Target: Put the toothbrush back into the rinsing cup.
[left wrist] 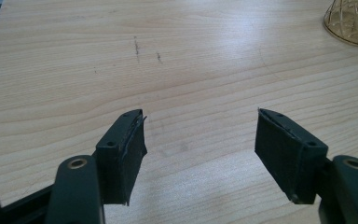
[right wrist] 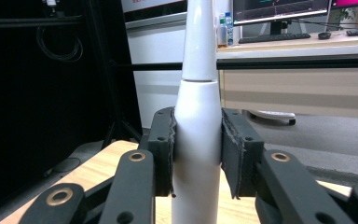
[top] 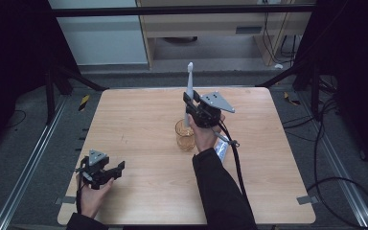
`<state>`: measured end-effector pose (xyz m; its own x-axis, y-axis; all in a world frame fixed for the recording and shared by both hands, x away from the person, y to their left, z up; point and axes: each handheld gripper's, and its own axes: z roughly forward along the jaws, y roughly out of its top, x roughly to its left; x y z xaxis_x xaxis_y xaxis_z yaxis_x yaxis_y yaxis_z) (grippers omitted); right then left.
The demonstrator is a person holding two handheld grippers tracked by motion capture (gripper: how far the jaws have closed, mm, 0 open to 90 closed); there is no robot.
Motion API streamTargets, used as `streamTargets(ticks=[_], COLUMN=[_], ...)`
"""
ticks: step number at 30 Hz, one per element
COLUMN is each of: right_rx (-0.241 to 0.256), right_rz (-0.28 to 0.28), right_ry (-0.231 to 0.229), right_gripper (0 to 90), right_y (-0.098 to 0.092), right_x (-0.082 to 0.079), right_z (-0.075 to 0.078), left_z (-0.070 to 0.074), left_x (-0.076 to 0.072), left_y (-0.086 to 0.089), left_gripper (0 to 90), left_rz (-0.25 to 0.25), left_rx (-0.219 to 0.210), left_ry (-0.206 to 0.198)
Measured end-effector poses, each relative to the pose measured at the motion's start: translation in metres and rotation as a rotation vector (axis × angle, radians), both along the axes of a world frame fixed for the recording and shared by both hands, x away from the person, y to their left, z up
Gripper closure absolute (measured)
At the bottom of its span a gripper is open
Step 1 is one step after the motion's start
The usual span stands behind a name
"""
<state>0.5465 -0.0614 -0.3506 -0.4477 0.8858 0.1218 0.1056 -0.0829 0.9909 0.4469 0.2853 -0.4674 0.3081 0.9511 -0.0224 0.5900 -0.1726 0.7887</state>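
A white electric toothbrush (top: 189,81) stands upright, its head pointing up, with my right gripper (top: 188,103) shut on its handle. In the right gripper view the black pads press both sides of the toothbrush body (right wrist: 198,93), with the right gripper (right wrist: 197,128) closed around it. The brush's lower end hangs just above or inside an amber glass cup (top: 185,135) at the table's middle; I cannot tell which. My left gripper (top: 119,167) rests low at the table's front left, open and holding nothing. The left gripper (left wrist: 200,135) faces bare wood, with the cup (left wrist: 352,18) at the top right corner.
The wooden table (top: 139,120) has a white and blue tube (top: 222,149) lying just right of the right forearm. Black frame bars and cables surround the table. A desk with monitors stands beyond the far edge.
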Motion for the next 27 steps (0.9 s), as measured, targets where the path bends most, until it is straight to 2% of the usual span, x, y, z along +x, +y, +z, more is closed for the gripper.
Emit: streamTargets(ticks=[13,19,27], right_rx=[-0.012,-0.048,-0.057], right_rz=[-0.009,0.000,0.001], right_ry=[0.019,0.027,0.044], right_gripper=[67.2,67.2,67.2], right_y=[0.016,0.025,0.029], right_x=[0.012,0.011,0.010], right_z=[-0.014,-0.023,-0.033], left_z=[-0.001,-0.001,-0.001], left_x=[0.001,0.001,0.001], left_y=[0.003,0.002,0.002], left_gripper=[33.1,33.1,33.1], left_rz=[0.009,0.007,0.007], left_rx=[0.001,-0.001,0.000], left_ry=[0.001,0.003,0.002])
